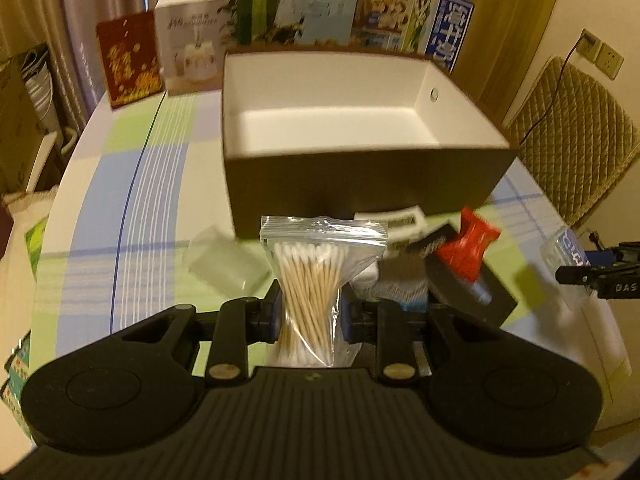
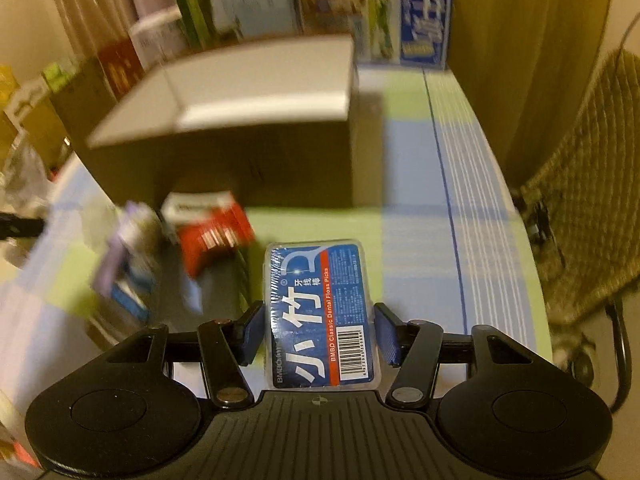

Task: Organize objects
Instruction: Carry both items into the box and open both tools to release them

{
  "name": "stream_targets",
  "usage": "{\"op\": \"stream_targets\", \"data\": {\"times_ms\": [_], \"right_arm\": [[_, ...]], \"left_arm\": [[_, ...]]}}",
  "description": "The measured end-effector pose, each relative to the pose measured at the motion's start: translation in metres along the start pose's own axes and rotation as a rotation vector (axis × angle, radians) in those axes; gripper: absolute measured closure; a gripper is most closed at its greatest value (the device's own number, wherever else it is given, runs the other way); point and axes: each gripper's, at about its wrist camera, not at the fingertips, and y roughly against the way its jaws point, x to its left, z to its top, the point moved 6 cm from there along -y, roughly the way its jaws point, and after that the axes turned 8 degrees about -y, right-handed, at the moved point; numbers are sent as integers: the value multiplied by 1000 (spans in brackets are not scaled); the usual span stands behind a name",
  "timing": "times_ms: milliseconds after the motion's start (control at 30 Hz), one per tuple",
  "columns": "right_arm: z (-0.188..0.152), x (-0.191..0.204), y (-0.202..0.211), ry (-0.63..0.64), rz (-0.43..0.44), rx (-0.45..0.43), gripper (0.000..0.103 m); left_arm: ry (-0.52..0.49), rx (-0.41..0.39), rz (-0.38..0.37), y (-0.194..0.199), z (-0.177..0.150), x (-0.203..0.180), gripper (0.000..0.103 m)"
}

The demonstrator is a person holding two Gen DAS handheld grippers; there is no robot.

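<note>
- The left gripper is clenched on a swab bag, a clear zip bag of cotton swabs, pinched at its middle so the bag narrows there and stands upright between the fingers.
- The right gripper is clamped on a floss box, a flat blue case printed "Dental Floss Picks", gripped by its long sides with the label facing the camera.
- Both held things hang above the table, covered in a checked cloth of blue, green and white.
- Just beyond the swab bag, in the left view, lies a blurred clutter: a clear plastic piece to the left, a red packet resting on a black block to the right, and a white card against the box.
- At the right edge of that view the right gripper's tip shows, beside a clear package.
- Behind the clutter stands the box, dark outside and white inside, open on top and with nothing seen inside.
- Farthest back, cartons and printed packages lean upright along the table's far edge, with curtains behind them.
- A quilted chair stands to the right of the table.
</note>
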Motion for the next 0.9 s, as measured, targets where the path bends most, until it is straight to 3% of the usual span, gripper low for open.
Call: {"op": "stream_targets", "data": {"times_ms": [267,567,900], "right_arm": [[67,44,0,14,128,-75,49],[137,82,-36,2,191,-124,49],[171,78,-101,-71,150,-60,49]], "left_arm": [[-13,-59,-17,-12,57,-10,80],[4,-68,-31,-51,115,-16,80],[103,23,-64,-119,142,-10,80]]}}
